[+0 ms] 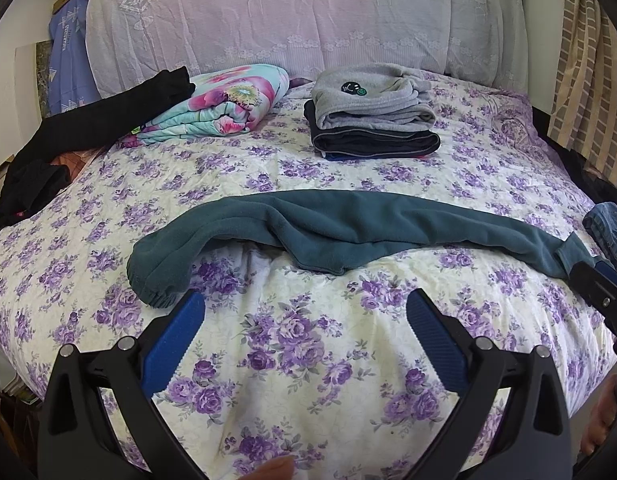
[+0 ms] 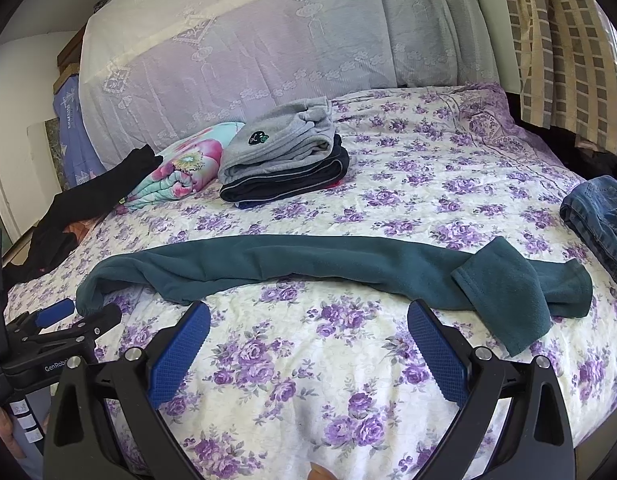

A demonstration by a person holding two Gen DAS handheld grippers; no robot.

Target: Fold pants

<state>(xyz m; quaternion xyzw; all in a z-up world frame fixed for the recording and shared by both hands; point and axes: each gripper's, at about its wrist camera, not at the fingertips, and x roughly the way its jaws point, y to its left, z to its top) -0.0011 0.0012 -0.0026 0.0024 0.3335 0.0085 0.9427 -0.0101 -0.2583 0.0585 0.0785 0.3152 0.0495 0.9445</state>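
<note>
Teal fleece pants (image 1: 348,232) lie stretched left to right across the flowered bed (image 1: 308,360), folded lengthwise into a long strip. They also show in the right wrist view (image 2: 308,264), with the right end flipped over on itself (image 2: 504,292). My left gripper (image 1: 304,312) is open and empty, just in front of the pants' left cuffed end (image 1: 156,276). My right gripper (image 2: 308,320) is open and empty, just in front of the pants' right half. Each gripper shows at the edge of the other's view, the right one (image 1: 600,280) and the left one (image 2: 64,320).
A stack of folded grey and dark clothes (image 1: 372,112) and a folded flowered blanket (image 1: 224,104) lie at the back of the bed. Black garments (image 1: 68,140) lie at the left edge. Jeans (image 2: 596,216) lie at the right. A lace-covered headboard (image 1: 288,12) stands behind.
</note>
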